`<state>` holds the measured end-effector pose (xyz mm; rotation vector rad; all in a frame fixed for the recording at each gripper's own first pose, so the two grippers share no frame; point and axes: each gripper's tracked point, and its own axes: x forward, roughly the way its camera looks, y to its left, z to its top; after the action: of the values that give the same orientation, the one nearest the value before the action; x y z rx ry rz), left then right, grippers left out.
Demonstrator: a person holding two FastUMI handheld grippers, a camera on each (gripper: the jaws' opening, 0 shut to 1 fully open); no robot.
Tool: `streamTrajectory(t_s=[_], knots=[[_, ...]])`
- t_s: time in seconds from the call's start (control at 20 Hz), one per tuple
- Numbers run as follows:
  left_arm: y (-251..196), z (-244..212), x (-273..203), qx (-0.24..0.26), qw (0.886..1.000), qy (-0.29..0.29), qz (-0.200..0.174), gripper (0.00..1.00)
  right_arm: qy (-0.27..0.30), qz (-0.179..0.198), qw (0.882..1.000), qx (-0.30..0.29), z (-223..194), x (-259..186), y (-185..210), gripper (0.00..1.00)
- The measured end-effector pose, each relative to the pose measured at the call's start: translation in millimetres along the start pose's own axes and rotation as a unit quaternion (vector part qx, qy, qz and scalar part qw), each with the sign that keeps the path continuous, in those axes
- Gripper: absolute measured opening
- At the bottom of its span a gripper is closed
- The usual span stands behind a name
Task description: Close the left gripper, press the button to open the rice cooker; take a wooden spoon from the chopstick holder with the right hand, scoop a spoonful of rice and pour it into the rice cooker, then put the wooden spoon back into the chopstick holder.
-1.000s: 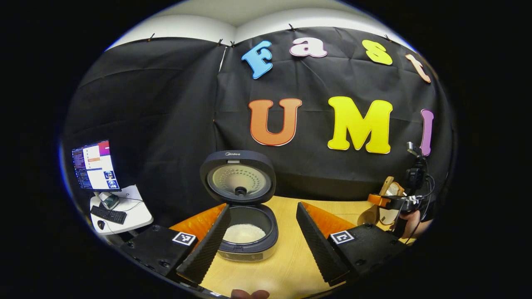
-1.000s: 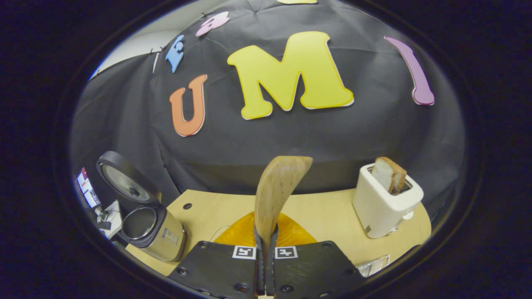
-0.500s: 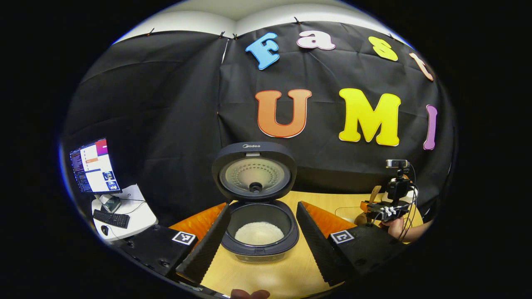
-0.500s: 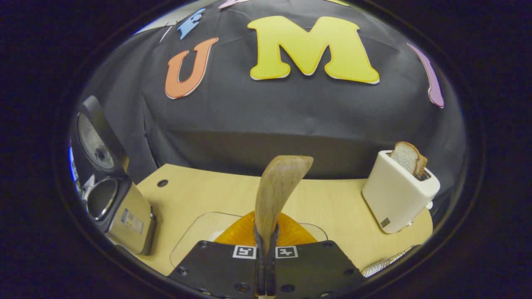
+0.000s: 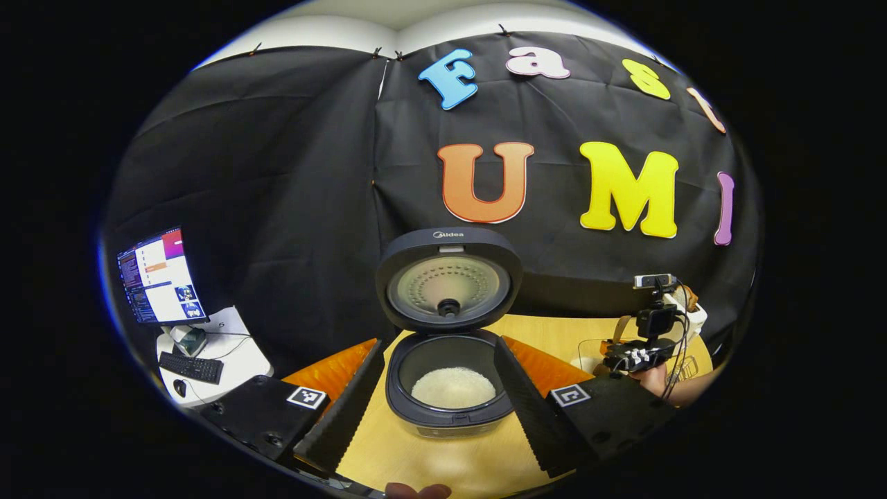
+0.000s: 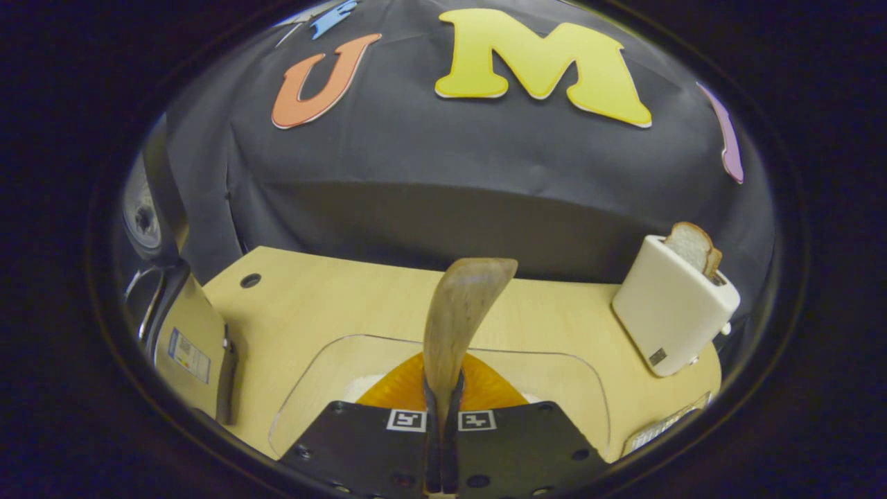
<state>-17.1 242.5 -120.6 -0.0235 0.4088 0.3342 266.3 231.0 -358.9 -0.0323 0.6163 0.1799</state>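
Right gripper view shows the right claw (image 6: 441, 443) clamped on the handle of the wooden spoon (image 6: 457, 312), both fingers pressing it, the spoon's long axis running straight ahead of the claw with the bowl of the spoon up and forward. Directly beneath and just ahead of the claw lies a clear tray (image 6: 554, 381) on the table (image 6: 332, 298), with what looks like white rice at its near edge, partly hidden by the claw. So the rice lies below the spoon, and the coming scoop seems to call for tipping the spoon's bowl down into the tray. The rice cooker (image 6: 187, 346) stands at the table's left edge, the toaster (image 6: 669, 305) toward the right rear corner.

In the left gripper view the left claw (image 5: 436, 402) is spread wide and holds nothing; the rice cooker (image 5: 450, 374) sits between its fingers, lid up, rice in the pot. The right claw (image 5: 634, 353) and its hand appear far right, so the right hand is the nearer one to the tray.

Against a second ago, the right claw has dropped and tilted: the tray was unseen then and now spreads below it, and the cooker has slid to the frame's left. The left claw has shifted slightly, the cooker now nearer centre.
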Motion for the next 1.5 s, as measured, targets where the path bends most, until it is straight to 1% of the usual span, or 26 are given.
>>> streamTrajectory(t_s=[0.05, 0.1, 0.15, 0.2, 0.3, 0.4, 0.45, 0.5, 0.55, 0.85, 0.9, 0.95, 1.05, 1.1, 1.25, 1.5], knots=[[3, -3, 2, -0.002, 1.000, 0.002, 0.002, 1.00, 0.005, 0.010, 1.000, 0.019, -1, -1, 6, 0.00], [5, -2, 2, -0.004, 1.000, 0.004, 0.004, 1.00, 0.008, 0.020, 0.999, 0.036, -2, -2, 12, 0.02], [6, -3, 3, -0.006, 1.000, 0.004, 0.006, 1.00, 0.011, 0.031, 0.998, 0.055, -2, -3, 18, 0.01], [7, -3, 3, -0.008, 1.000, 0.005, 0.007, 1.00, 0.015, 0.040, 0.996, 0.073, -2, -4, 23, 0.00], [5, -2, 4, -0.008, 1.000, 0.005, 0.007, 1.00, 0.024, 0.058, 0.992, 0.112, -3, -8, 30, 0.02], [6, -5, 5, -0.010, 1.000, 0.008, 0.007, 1.00, 0.035, 0.081, 0.983, 0.159, -3, -10, 31, 0.02], [4, -5, 6, -0.011, 1.000, 0.010, 0.006, 1.00, 0.042, 0.090, 0.979, 0.180, -4, -11, 31, 0.00], [3, -5, 7, -0.011, 1.000, 0.010, 0.004, 1.00, 0.048, 0.099, 0.974, 0.200, -4, -11, 31, 0.00], [0, -4, 8, -0.010, 1.000, 0.011, 0.003, 1.00, 0.053, 0.105, 0.970, 0.214, -4, -12, 29, 0.02], [-18, 5, 9, 0.006, 1.000, 0.007, -0.011, 1.00, 0.042, 0.130, 0.955, 0.263, 4, -25, 15, 0.02], [-20, 5, 10, 0.005, 1.000, 0.009, -0.012, 1.00, 0.039, 0.133, 0.950, 0.279, 5, -28, 11, 0.00], [-23, 5, 10, 0.004, 1.000, 0.009, -0.014, 1.00, 0.037, 0.136, 0.944, 0.298, 6, -29, 6, 0.02], [-30, 8, 9, 0.008, 1.000, 0.011, -0.018, 1.00, 0.033, 0.142, 0.931, 0.336, 8, -32, -6, 0.02], [-35, 10, 9, 0.012, 1.000, 0.011, -0.020, 1.00, 0.030, 0.141, 0.927, 0.345, 10, -34, -11, 0.02], [-45, 14, 7, 0.019, 1.000, 0.003, -0.025, 1.00, 0.012, 0.143, 0.925, 0.352, 18, -41, -25, 0.02], [-67, 12, 3, 0.003, 0.999, 0.003, -0.036, 1.00, -0.008, 0.148, 0.922, 0.357, 37, -58, -47, 0.01]])
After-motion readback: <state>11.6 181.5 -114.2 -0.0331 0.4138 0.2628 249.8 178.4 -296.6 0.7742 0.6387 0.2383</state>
